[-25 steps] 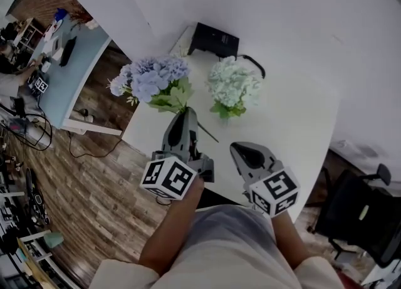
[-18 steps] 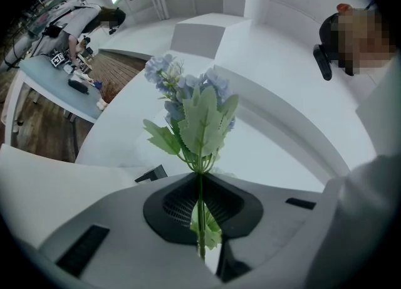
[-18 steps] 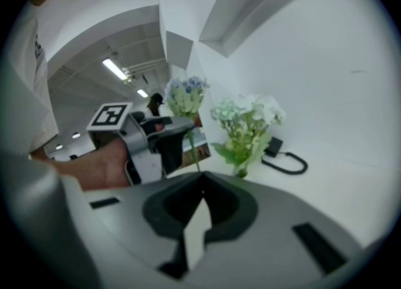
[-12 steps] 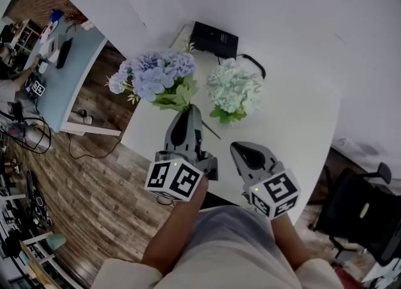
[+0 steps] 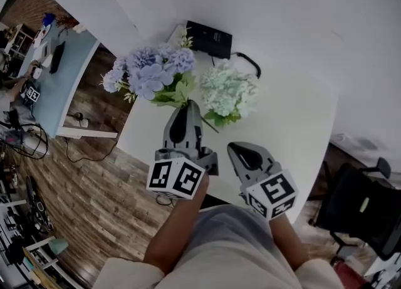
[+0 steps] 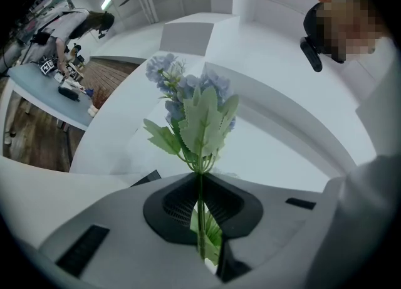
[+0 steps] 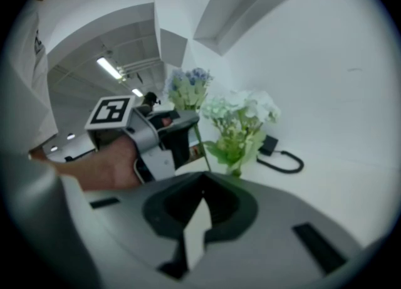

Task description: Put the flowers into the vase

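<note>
Head view, looking steeply down: a white table [image 5: 294, 125] fills the middle of the frame, set against a white wall, with wood flooring [image 5: 94, 175] to its left and a black office chair [image 5: 354, 206] at the lower right. The person's pale shirt [image 5: 232, 244] and forearms take up the bottom edge.

A bunch of blue flowers [image 5: 150, 74] with green leaves is held up over the table's left side, just beside a bunch of pale green-white flowers [image 5: 229, 92] that stands upright on the table. No view shows whether a vase holds that pale bunch.

The left gripper [image 5: 188, 107] points level, its jaws pinched tight on the blue bunch's thin green stem [image 6: 200, 200]; in the left gripper view the blossoms [image 6: 194, 109] rise straight above the claw [image 6: 200, 178].

The right gripper [image 5: 233, 148] hangs over the table's near edge, tilted downward. In the right gripper view its jaws [image 7: 202, 180] are pressed together with nothing between them.

A small black box [image 5: 208, 38] with a looped cable [image 5: 250, 63] sits at the table's far edge.
</note>
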Motion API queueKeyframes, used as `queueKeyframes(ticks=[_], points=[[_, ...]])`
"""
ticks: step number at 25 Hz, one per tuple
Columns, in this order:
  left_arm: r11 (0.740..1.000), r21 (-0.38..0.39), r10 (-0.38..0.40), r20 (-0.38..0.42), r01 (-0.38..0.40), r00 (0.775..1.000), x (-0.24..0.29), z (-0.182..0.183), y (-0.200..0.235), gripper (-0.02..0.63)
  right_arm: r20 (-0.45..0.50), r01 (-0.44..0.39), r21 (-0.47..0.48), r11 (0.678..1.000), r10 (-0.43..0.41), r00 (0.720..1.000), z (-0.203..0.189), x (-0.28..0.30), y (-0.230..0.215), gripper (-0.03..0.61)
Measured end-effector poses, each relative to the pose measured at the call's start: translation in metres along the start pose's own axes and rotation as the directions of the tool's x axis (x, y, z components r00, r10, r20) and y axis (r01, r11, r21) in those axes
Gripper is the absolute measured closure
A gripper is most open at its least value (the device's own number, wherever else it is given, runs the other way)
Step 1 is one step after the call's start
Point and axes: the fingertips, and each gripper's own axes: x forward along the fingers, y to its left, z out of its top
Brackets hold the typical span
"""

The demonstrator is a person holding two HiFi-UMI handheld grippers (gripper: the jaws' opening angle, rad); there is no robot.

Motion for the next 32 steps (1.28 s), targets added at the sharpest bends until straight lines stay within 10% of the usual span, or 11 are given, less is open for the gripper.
queueKeyframes(ticks=[32], points=[[0.998,0.059,0.007,0.059,-0.011,0.998,0.019,-0.02,0.01,0.569,-0.069,0.01,-0.001,1.0,-0.01,0.998,-0.02,-0.003,-0.003,0.555]])
